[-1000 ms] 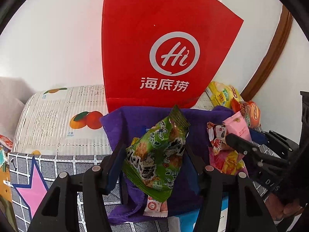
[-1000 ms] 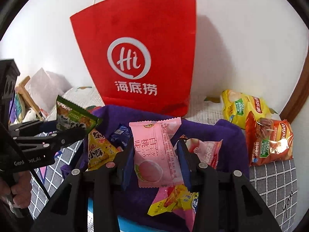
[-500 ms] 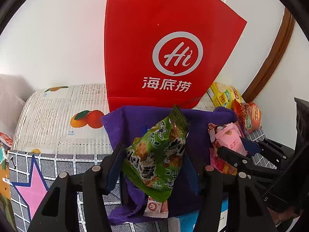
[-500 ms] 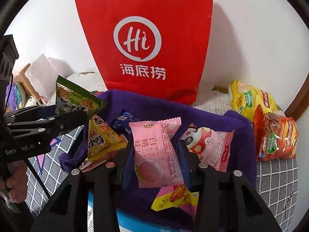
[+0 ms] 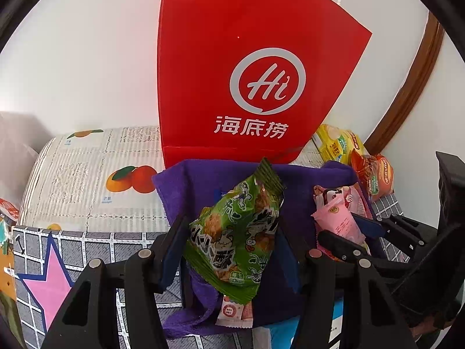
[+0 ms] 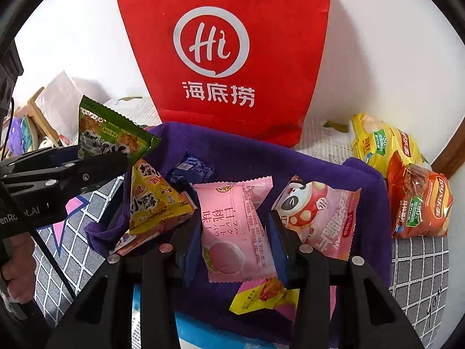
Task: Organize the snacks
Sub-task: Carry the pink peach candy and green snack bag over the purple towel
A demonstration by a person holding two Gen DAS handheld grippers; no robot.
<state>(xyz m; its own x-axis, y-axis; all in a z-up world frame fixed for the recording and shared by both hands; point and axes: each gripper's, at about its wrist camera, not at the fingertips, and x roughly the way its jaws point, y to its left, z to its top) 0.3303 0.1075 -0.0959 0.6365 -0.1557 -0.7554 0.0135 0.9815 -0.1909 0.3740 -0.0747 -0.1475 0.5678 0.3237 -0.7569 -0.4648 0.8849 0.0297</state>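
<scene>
My left gripper [image 5: 229, 238] is shut on a green snack packet [image 5: 237, 232], held up above a purple cloth [image 5: 186, 186]. The right wrist view shows that packet [image 6: 110, 133] at the left, clamped in the left gripper [image 6: 122, 157]. My right gripper [image 6: 232, 232] is shut on a pink peach-print packet [image 6: 232, 226] over the purple cloth [image 6: 290, 157]; the left wrist view shows this packet [image 5: 340, 221] at the right. On the cloth lie a yellow triangular packet [image 6: 154, 203], a blue packet [image 6: 191, 168] and a pink panda packet [image 6: 319, 215]. A red paper bag [image 6: 226, 43] stands behind.
Yellow [image 6: 383, 142] and orange [image 6: 418, 203] crisp bags lie at the right by a wooden frame [image 5: 407, 93]. A fruit-print surface [image 5: 96, 180] and a grey checked cloth with a pink star [image 5: 49, 285] lie to the left. The white wall is close behind the bag.
The right gripper has tipped and edged closer to the cloth and bag, so more of the panda packet shows. The left gripper has kept still with its green packet.
</scene>
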